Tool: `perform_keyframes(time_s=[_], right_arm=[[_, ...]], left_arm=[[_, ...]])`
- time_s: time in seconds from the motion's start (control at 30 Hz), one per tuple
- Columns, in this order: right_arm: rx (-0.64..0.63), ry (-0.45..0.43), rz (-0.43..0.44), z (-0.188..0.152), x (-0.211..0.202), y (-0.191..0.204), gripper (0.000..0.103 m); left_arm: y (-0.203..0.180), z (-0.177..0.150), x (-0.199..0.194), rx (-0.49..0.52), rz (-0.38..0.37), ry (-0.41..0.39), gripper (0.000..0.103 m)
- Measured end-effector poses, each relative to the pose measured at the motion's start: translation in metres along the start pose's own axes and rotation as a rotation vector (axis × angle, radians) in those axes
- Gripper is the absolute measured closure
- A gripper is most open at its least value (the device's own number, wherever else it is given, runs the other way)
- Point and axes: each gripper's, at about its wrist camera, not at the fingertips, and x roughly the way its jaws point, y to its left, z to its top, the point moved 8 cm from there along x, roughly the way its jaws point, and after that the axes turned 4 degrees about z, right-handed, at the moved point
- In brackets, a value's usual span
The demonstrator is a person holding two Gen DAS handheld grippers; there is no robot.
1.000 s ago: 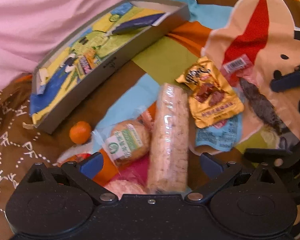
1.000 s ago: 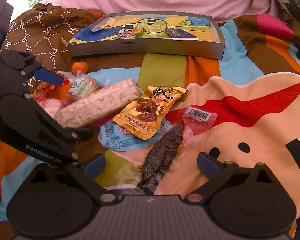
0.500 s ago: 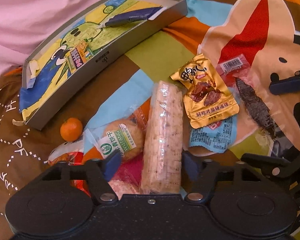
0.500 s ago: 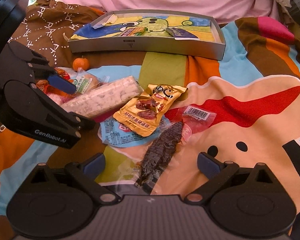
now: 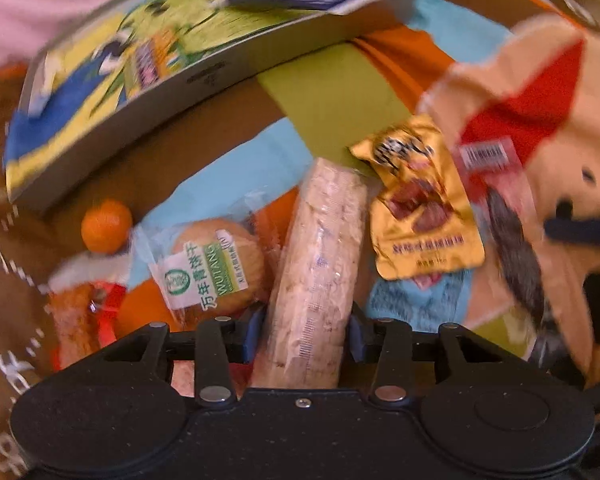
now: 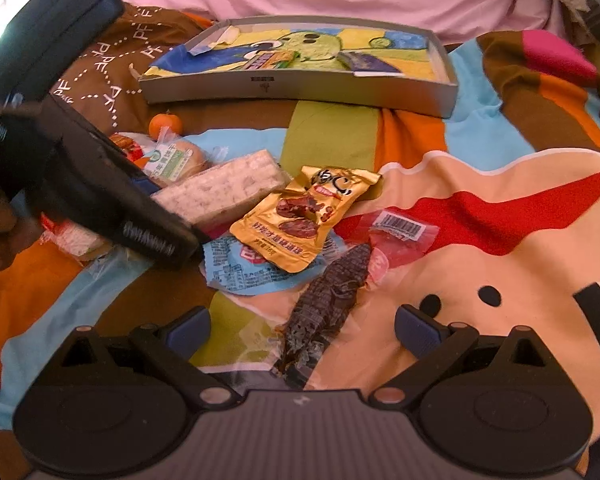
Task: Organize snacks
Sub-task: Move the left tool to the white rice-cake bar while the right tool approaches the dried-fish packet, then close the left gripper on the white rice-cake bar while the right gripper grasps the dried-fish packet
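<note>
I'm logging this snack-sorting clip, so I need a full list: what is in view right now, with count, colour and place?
Tray: one, grey, cartoon-lined, far side of blanket; two small packets inside.
Rice cracker bar: one, pale, between left gripper's fingers.
Gold packet: one, centre.
Blue packet: one, under the gold packet.
Dark dried snack: one, clear wrapper, before right gripper.
Round biscuit: one, tan, green label, left of the bar.
Orange fruit: one, near tray.
Blanket: one, multicoloured.
Left gripper: shut on the bar.
Right gripper: open.
</note>
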Motion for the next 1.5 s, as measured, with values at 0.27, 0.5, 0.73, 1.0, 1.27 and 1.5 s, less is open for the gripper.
perform_keyframes(time_s=[0.27,0.5,0.73,1.0,1.27,1.5], right_arm=[[0.047,0.009,0.056,0.006,0.005,-0.012,0.009],[0.024,0.005,0.068,0.006,0.002,-0.006,0.03],[0.022,0.026,0.077,0.003,-0.008,-0.003,0.047],[-0.013,0.069,0.082,-0.012,-0.027,0.002,0.047],[-0.011,0.03,0.075,-0.011,-0.016,0.006,0.021],[0.012,0.002,0.074,-0.008,-0.009,0.006,0.027]], left_arm=[[0.005,-0.015,-0.009,-0.106,-0.059,0.012,0.062],[0.006,-0.044,-0.028,-0.256,-0.1,0.033,0.064],[0.004,-0.067,-0.047,-0.34,-0.123,0.014,0.066],[-0.004,-0.079,-0.057,-0.336,-0.132,0.004,0.062],[0.002,-0.062,-0.039,-0.32,-0.111,-0.008,0.035],[0.004,-0.054,-0.033,-0.312,-0.083,-0.021,0.046]])
